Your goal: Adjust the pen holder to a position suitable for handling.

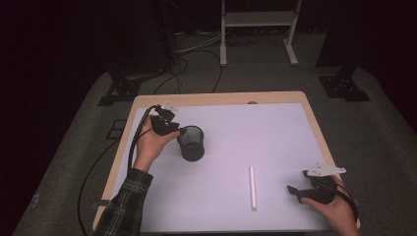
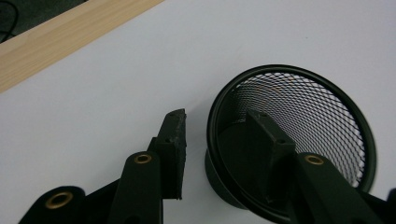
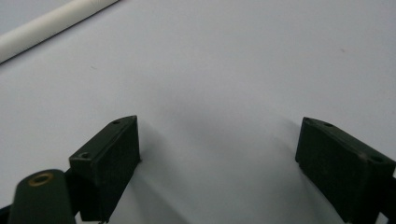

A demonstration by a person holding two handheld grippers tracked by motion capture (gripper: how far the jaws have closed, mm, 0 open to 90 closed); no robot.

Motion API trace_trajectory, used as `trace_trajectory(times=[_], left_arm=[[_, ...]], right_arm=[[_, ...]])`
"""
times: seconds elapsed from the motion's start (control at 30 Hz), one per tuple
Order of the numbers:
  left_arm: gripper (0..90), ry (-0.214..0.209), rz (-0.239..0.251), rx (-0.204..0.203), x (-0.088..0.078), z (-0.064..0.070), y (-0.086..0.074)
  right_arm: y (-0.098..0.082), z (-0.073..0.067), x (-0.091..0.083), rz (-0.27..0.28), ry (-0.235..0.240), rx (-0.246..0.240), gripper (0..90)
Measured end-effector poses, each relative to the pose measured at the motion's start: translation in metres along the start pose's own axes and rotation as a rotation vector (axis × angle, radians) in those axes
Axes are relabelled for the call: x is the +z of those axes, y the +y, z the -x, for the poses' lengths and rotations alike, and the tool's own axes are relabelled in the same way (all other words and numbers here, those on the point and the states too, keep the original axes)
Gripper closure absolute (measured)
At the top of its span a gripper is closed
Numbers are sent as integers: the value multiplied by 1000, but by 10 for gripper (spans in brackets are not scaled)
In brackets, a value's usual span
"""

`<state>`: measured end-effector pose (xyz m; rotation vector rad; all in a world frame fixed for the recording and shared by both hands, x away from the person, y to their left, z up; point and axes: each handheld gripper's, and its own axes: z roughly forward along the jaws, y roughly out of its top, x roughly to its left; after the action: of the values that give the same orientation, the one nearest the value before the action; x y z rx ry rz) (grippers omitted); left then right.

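Where your left gripper [image 2: 215,135] straddles the rim of the mesh cup [image 1: 191,143] toward the tabletop's [image 1: 275,123] left edge, jaws narrow, not yet closed; white stick [image 1: 253,187] near the front edge; your right gripper [image 3: 219,158] beside the right edge, jaws wide

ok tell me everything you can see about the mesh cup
The mesh cup is a black round pen holder of wire mesh with a solid rim and base. It looks empty and stands upright on the white table, left of centre. The left gripper straddles its near wall, one jaw inside, one outside, not yet closed.
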<state>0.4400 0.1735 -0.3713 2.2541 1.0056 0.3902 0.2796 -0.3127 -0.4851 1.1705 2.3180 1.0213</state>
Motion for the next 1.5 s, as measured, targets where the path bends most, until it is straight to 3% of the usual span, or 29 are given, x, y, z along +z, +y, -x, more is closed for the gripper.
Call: trace_trajectory(times=[0.3, 0.73, 1.2, 1.5], left_arm=[[624, 4, -46, 3, 19, -1, 1], [722, 4, -97, 17, 32, 0, 1], [808, -14, -128, 4, 35, -1, 0], [835, -56, -109, -12, 30, 4, 4]], right_arm=[[0, 0, 0, 0, 0, 0, 127], [0, 0, 0, 0, 0, 0, 127], [0, 0, 0, 0, 0, 0, 127], [0, 0, 0, 0, 0, 0, 127]])
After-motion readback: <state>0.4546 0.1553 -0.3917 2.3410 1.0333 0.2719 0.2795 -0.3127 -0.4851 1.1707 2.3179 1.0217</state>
